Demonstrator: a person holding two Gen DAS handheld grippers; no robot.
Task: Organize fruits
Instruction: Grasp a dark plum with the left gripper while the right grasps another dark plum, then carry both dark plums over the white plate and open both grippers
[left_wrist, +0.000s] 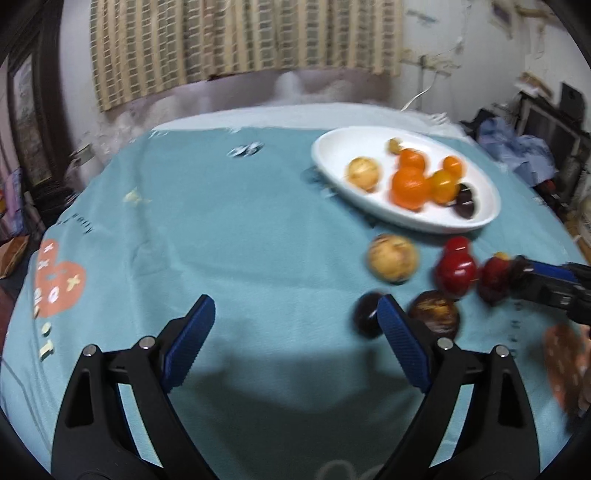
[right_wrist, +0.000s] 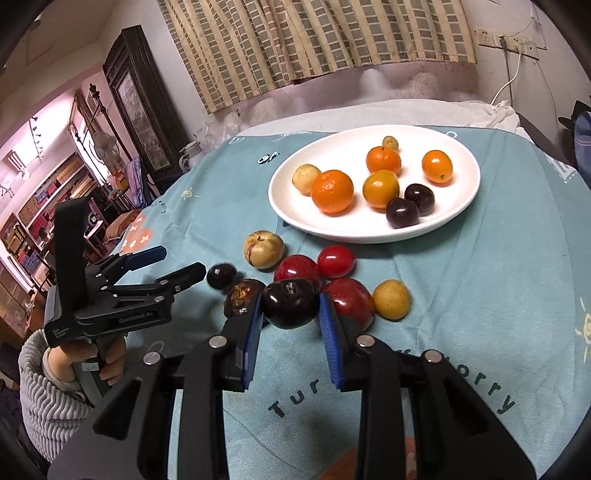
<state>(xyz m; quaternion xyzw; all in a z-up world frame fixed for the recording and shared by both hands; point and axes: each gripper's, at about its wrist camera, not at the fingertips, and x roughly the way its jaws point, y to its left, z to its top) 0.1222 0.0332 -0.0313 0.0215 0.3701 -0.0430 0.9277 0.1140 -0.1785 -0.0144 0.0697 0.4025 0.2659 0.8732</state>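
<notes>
A white oval plate (right_wrist: 458, 206) holds several oranges, a yellow fruit and two dark plums; it also shows in the left wrist view (left_wrist: 332, 155). Loose fruit lies in front of it on the teal cloth. My right gripper (right_wrist: 291, 312) is shut on a dark purple plum (right_wrist: 290, 302), among red fruits (right_wrist: 351, 301) and a brown one (right_wrist: 242, 297). My left gripper (left_wrist: 295, 314) is open and empty above the cloth; it also shows in the right wrist view (right_wrist: 177, 264), left of a small dark plum (right_wrist: 221, 276).
A yellow fruit (right_wrist: 391, 299) lies right of the red ones, a tan one (right_wrist: 263, 249) behind them. The teal cloth (right_wrist: 498, 295) covers the table. A curtain and wall stand behind; shelves and a cabinet are at the left.
</notes>
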